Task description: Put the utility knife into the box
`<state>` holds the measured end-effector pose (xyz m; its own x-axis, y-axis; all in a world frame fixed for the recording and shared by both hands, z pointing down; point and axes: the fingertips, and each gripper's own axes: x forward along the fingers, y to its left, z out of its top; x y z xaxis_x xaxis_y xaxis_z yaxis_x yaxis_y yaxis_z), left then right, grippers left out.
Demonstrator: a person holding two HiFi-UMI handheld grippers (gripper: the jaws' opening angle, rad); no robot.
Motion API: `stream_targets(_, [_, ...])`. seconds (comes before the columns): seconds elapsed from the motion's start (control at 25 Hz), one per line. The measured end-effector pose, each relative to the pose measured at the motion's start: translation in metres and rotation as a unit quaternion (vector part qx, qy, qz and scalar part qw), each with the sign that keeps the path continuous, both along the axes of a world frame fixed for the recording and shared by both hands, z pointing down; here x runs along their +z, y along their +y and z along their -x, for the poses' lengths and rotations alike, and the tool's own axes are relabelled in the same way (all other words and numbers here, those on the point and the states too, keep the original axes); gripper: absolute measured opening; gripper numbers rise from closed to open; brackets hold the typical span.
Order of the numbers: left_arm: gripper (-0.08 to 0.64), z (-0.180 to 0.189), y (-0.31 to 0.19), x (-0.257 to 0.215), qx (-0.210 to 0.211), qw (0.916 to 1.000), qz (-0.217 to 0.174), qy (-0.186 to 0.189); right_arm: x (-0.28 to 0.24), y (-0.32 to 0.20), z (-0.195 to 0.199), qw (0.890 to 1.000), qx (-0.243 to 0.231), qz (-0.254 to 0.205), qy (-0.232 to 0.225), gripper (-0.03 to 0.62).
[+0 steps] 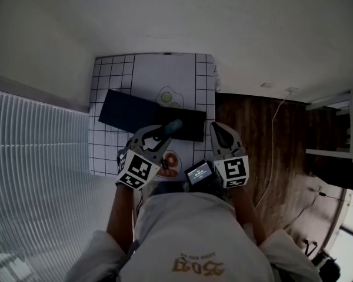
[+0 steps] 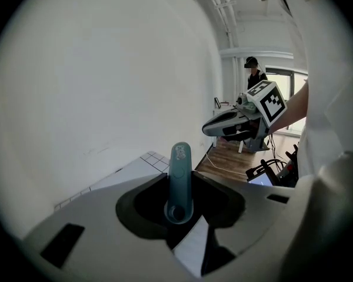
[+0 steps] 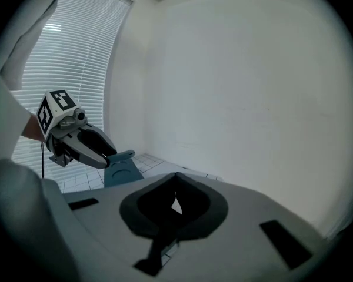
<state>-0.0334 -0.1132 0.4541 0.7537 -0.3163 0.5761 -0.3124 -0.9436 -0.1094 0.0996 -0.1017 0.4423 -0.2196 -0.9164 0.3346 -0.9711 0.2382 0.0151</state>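
Knife in my left claw, not in the box yet.

Head view: my left gripper (image 1: 160,135) is clenched on the teal utility knife (image 1: 173,126). It holds the knife in front of the near edge of the dark box (image 1: 126,111), which lies on the gridded mat (image 1: 106,75). My right gripper (image 1: 216,129) sits near the left one, at the mat's right edge. Left gripper view: the knife (image 2: 179,181) stands between the jaws, pinched at its lower end, its top poking past them. Right gripper view: the jaws meet on nothing. The left gripper (image 3: 109,157) and the knife (image 3: 122,168) show at the left.

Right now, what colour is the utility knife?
Utility knife is teal, clearest in the left gripper view.
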Motion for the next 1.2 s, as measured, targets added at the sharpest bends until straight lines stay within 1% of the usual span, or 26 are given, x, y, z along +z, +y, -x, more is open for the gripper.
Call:
stream_targets(0.32, [0.137, -0.011, -0.017, 0.014, -0.002, 0.9998, 0.011, -0.016, 0.010, -0.014, -0.013, 1.000, -0.003, 0.012, -0.002, 0.008])
stream_targets(0.52, [0.137, -0.017, -0.021, 0.036, 0.003, 0.9991, 0.030, -0.031, 0.023, -0.020, -0.015, 0.999, -0.009, 0.032, -0.013, 0.008])
stream_targets(1.0, [0.137, -0.044, -0.023, 0.098, 0.046, 0.9934, 0.076, -0.073, 0.064, -0.024, -0.025, 0.996, -0.012, 0.080, -0.029, 0.008])
stream_targets(1.2, [0.137, -0.053, -0.019, 0.123, 0.057, 0.9895, 0.102, -0.085, 0.083, -0.023, -0.028, 0.994, -0.015, 0.102, -0.036, 0.008])
